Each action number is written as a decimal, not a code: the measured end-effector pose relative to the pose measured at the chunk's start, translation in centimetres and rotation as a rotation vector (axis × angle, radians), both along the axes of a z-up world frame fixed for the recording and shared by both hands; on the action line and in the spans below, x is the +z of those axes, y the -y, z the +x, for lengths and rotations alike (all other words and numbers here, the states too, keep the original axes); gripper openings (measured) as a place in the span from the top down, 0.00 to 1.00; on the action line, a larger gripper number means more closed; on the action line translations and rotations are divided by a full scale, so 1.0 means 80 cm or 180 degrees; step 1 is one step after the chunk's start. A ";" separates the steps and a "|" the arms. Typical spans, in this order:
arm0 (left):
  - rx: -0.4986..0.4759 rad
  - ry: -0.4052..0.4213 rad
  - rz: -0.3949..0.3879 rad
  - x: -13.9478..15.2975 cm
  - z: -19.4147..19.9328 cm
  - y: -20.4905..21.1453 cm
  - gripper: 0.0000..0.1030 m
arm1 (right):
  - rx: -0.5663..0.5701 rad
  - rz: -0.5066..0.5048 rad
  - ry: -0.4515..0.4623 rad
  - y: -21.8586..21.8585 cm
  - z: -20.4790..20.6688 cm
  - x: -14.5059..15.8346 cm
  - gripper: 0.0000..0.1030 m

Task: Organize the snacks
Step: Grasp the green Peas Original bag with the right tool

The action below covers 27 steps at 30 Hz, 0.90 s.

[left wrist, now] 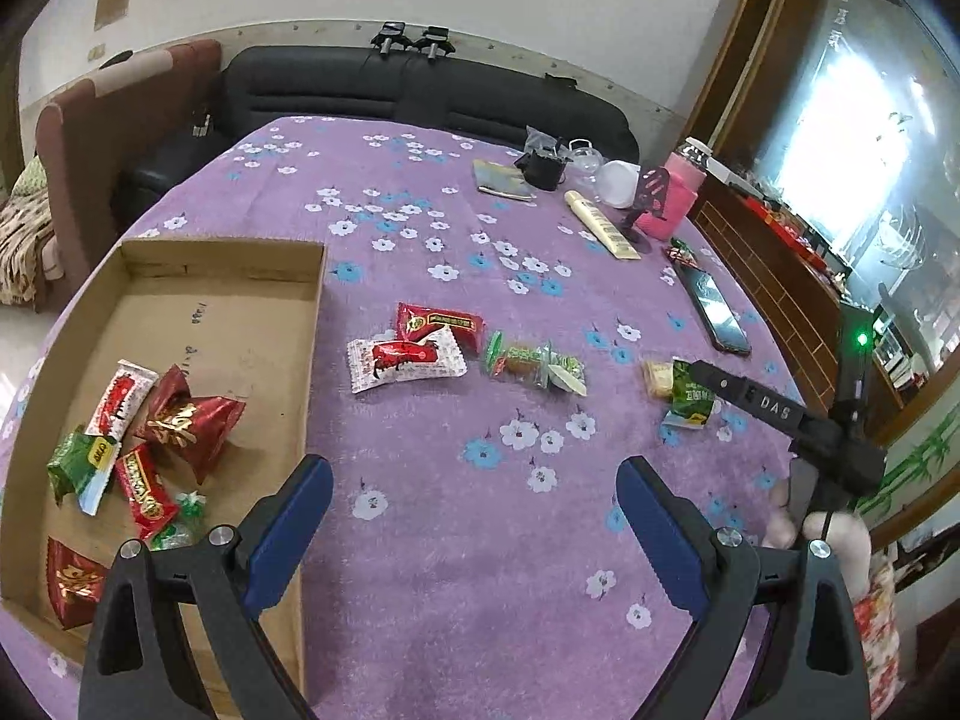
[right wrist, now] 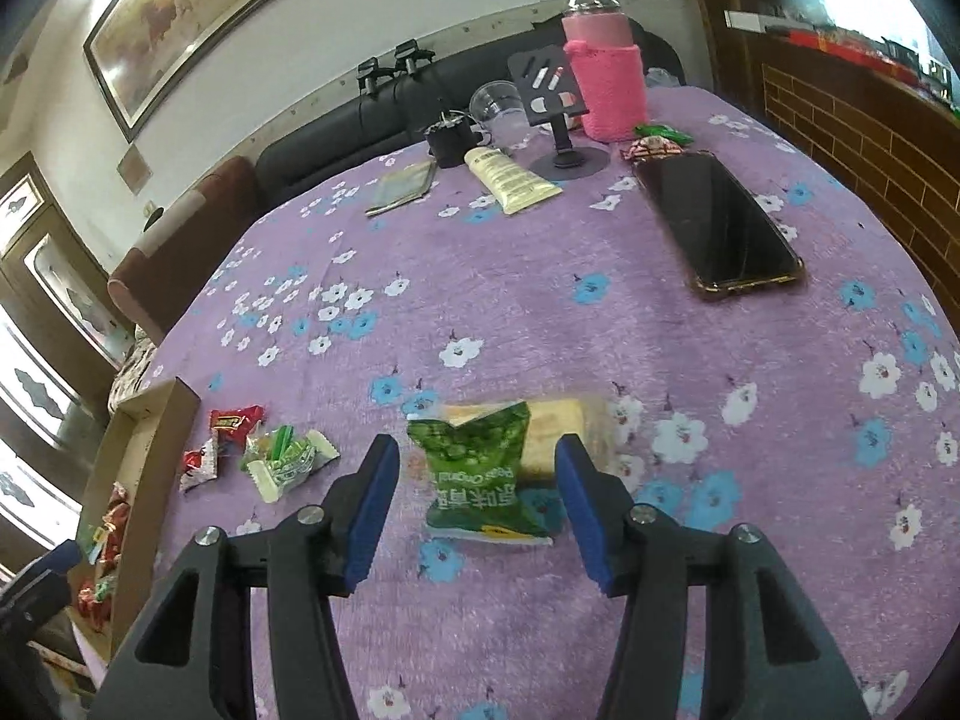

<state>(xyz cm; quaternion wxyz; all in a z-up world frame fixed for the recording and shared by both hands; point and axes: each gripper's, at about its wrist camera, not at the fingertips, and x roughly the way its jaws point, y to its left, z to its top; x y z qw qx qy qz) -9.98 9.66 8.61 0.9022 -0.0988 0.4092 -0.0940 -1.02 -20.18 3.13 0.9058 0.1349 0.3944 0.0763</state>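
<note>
purple flowered tablecloth (left wrist: 456, 540) across the whole table, dark sofa (left wrist: 420, 93) behind the far edge.

open cardboard box (left wrist: 222, 300) at the left side of the cloth; inside, near its front end, a heap of wrapped snacks – red foil packets (left wrist: 192, 426), a white-and-red bar (left wrist: 117, 399), a green packet (left wrist: 78, 468), small green candies (left wrist: 180, 519).

far right of the table: pink-sleeved bottle (right wrist: 603, 75), black phone stand (right wrist: 561, 114) just beside it, cream tube (right wrist: 510, 177), black phone (right wrist: 717, 225) lying flat, clear plastic cup (right wrist: 498, 105).

mid-cloth, still outside the box: red packet (left wrist: 441, 324) overlapped by a white packet with red print (left wrist: 408, 363); green-wrapped candies (left wrist: 534, 363) just right of them.

further right, green pea packet (right wrist: 480, 474) lying on a pale yellow wafer pack (right wrist: 558, 432), both flat on the cloth.

right gripper (right wrist: 477, 498) – wide open, low over the cloth, blue pads either side of the green pea packet, not touching it; left pad (right wrist: 375, 510) near the packet's edge. seen from the left wrist view as a black finger tip (left wrist: 720, 384) reaching the packet.

left gripper (left wrist: 474, 516) – spread wide, holding nothing, above bare cloth beside the box's right wall.
</note>
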 end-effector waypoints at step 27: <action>-0.1053 0.0034 0.0644 -0.049 0.121 0.147 0.22 | 0.0104 -0.0185 0.0033 -0.011 0.006 -0.023 0.71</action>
